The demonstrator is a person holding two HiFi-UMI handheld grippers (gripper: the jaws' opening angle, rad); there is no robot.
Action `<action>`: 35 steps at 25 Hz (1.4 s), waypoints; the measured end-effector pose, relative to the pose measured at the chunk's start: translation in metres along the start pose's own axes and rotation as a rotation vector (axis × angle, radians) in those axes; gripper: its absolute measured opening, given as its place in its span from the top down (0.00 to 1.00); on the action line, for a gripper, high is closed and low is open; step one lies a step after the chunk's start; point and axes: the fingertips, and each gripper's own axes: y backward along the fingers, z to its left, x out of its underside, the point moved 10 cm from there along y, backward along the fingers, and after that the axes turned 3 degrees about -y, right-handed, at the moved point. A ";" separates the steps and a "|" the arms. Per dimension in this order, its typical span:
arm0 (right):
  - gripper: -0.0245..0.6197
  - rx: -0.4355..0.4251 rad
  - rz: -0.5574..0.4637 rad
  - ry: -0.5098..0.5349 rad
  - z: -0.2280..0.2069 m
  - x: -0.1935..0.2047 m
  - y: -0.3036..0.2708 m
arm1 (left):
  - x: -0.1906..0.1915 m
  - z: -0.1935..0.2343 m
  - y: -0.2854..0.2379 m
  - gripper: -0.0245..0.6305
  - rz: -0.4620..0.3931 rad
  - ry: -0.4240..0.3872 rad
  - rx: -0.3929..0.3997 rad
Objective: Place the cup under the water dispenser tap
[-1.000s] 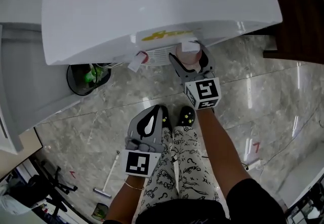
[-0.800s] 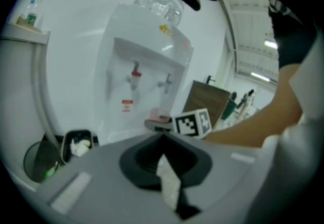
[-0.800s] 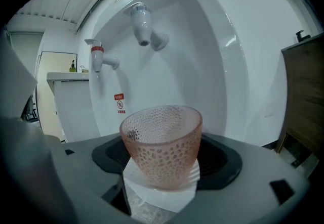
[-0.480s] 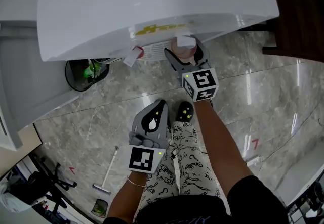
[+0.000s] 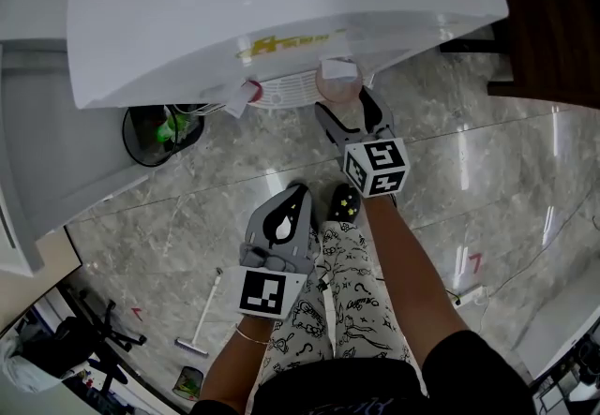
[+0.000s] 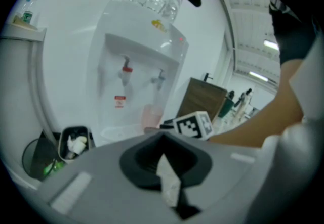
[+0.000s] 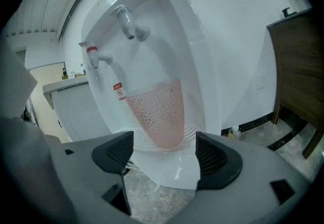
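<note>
- Your right gripper [image 7: 163, 153] had let go: jaws spread, cup [image 7: 154, 114] now standing mid-frame on the tray [image 7: 190, 134] below the tap [image 7: 129, 22]. Looked placed.
- Left gripper [image 6: 164, 167] was pressed together, empty.

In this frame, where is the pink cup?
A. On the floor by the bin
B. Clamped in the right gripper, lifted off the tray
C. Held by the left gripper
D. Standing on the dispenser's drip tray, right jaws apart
D: the cup stands on the drip tray, and the right gripper has its jaws apart, clear of the cup's sides.
</note>
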 end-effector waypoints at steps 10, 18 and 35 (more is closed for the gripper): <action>0.94 -0.060 -0.236 -0.228 0.042 -0.066 0.154 | -0.050 -0.012 0.032 0.97 -0.060 -0.076 -0.007; 0.94 -0.264 -0.385 -0.137 0.100 -0.252 0.294 | -0.192 -0.047 0.109 0.97 -0.255 -0.098 -0.090; 0.94 -0.314 -0.397 -0.001 0.158 -0.333 0.355 | -0.298 -0.104 0.196 0.97 -0.400 -0.264 -0.063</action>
